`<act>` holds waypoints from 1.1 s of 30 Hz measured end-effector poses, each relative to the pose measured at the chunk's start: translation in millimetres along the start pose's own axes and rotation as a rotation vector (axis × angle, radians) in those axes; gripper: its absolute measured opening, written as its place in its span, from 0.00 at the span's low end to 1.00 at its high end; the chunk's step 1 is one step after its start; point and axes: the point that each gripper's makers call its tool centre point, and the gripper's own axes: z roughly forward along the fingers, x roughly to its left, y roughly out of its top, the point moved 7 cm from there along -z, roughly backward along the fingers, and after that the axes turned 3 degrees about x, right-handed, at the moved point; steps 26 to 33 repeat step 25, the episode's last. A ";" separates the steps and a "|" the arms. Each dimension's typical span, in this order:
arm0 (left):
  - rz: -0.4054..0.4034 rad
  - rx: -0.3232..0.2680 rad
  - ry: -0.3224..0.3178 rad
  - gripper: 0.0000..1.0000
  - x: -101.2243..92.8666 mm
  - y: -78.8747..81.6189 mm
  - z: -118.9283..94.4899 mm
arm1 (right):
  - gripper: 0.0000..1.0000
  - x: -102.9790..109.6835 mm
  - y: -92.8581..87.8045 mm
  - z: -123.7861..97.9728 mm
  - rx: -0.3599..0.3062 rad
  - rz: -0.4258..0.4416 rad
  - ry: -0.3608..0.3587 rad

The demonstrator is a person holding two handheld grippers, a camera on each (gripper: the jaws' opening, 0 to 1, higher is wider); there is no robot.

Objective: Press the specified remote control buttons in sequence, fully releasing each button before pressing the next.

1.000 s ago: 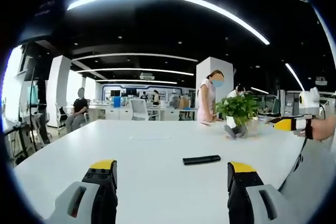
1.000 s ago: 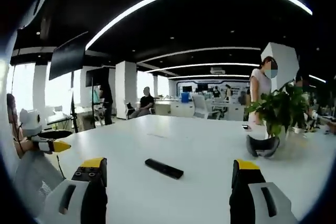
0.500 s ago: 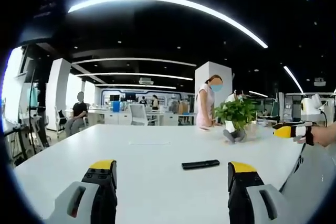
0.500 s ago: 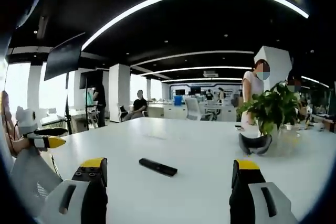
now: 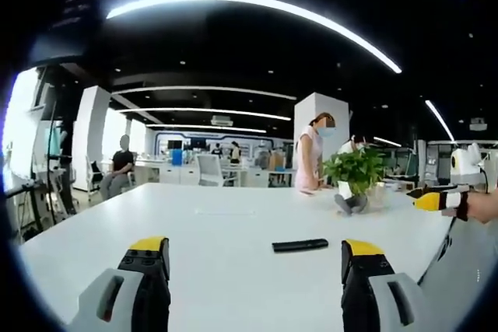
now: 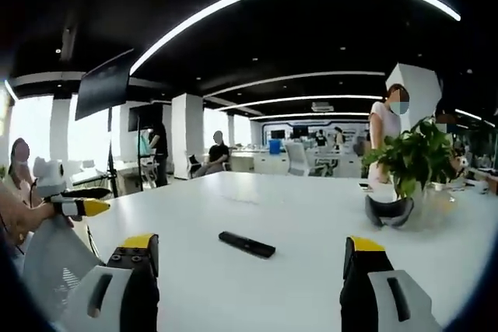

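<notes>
Center-right of the left gripper view, black remote control (image 5: pixel 299 245) flat on the white table (image 5: pixel 218 231), potted plant (image 5: pixel 355 176) further back, left gripper (image 5: pixel 253 266) jaws spread wide, right gripper (image 6: pixel 247 266) also spread, nothing pinched, remote lower center there.

Left gripper (image 5: pixel 255 270), right gripper (image 6: pixel 247 268): black jaws, yellow tips, grey slotted housings; small screws near tips.

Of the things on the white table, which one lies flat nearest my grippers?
The black remote control, a slim dark bar lying flat in the open. The potted plant stands upright farther back, near the table's far edge.
</notes>
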 end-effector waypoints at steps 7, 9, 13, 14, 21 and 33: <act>-0.069 0.028 0.033 0.91 0.9 -2.6 -3.2 | 0.97 -6.0 2.4 -2.2 -0.038 0.036 -0.022; -0.044 0.027 0.035 0.93 -0.8 -1.6 -2.2 | 0.97 -8.2 2.5 -2.1 -0.038 0.034 -0.039; -0.042 0.038 0.039 0.93 -0.2 -2.1 -2.3 | 0.95 -8.6 4.9 -1.6 -0.052 0.028 -0.041; -0.039 0.033 0.043 0.93 -0.4 -1.7 -3.0 | 0.95 -7.6 6.6 -2.5 -0.063 0.012 -0.038; -0.034 0.027 0.043 0.92 0.1 -1.5 -3.3 | 0.96 -11.4 7.8 -4.6 -0.078 0.015 -0.067; -0.040 0.045 0.043 0.91 0.6 -3.6 -2.6 | 0.95 -12.2 6.2 -4.6 -0.059 0.015 -0.077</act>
